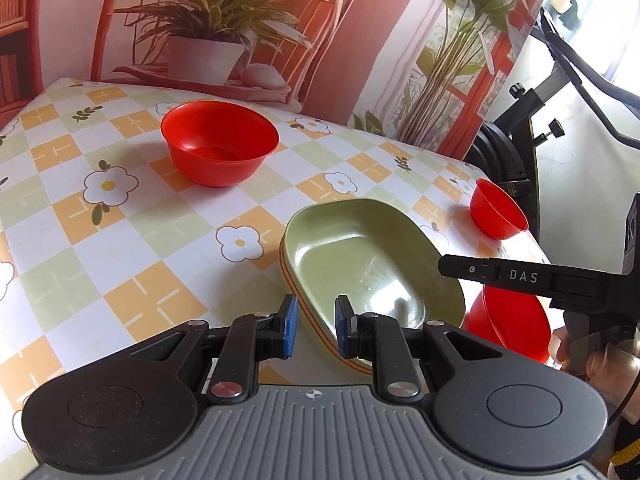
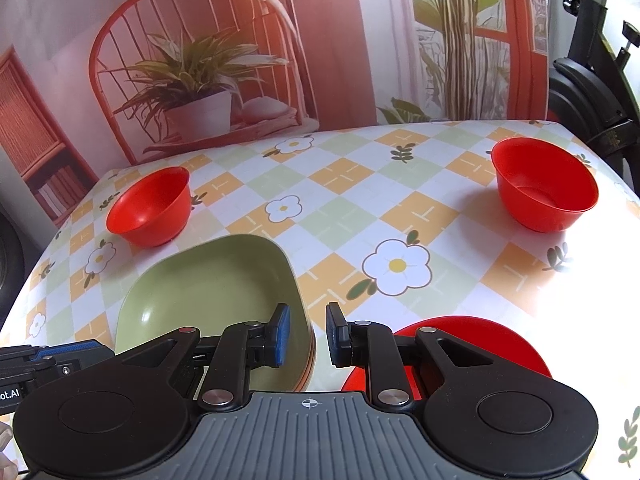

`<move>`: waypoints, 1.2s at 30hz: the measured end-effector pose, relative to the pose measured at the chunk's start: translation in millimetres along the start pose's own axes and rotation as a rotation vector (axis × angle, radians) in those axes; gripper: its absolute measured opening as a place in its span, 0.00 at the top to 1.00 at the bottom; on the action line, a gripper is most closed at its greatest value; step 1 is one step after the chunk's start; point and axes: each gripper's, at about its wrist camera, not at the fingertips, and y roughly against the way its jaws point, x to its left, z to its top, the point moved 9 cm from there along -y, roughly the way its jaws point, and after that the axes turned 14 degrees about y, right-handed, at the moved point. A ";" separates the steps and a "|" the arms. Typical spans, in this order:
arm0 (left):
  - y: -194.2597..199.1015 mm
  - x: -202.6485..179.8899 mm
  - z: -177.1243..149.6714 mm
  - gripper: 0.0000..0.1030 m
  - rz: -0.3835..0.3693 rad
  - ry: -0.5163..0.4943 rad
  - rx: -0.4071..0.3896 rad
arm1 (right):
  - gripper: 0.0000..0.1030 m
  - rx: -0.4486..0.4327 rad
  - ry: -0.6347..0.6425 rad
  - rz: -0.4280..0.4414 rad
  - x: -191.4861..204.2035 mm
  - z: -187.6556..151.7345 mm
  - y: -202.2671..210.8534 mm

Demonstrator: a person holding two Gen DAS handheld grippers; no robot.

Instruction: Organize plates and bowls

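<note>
Nearest to me, my left gripper [image 1: 314, 330] hangs with its blue pads parted and nothing between them, the near rim of the green dish [image 1: 372, 264] passing just under the gap. That dish sits on top of at least one more like it (an orange edge shows beneath its rim, though I cannot count how many lie under it). My right gripper [image 2: 307, 334] is likewise spread and empty, its left pad over the dish's right-hand corner and its right pad over a red bowl [image 2: 472, 344] that lies close beside the stack at the near edge of the table [image 2: 360, 200]. Seen from the left wrist, that near red piece looks like two nested bowls, but the other tool's finger covers too much for me to be sure. Two more red bowls stand well apart on the checked flowered cloth: one far left [image 2: 150, 212], one far right [image 2: 544, 186], both upright and empty.
</note>
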 end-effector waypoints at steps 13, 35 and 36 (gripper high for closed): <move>7.0 8.1 12.6 0.80 0.038 -0.012 -0.037 | 0.81 -0.048 -0.035 -0.020 -8.3 6.7 8.8; 33.3 55.0 123.6 0.80 0.134 -0.150 -0.166 | 0.81 -0.094 -0.097 0.018 21.4 53.7 -2.3; 31.1 58.0 129.3 0.80 0.138 -0.147 -0.168 | 0.81 -0.091 -0.084 0.026 28.3 59.0 -5.3</move>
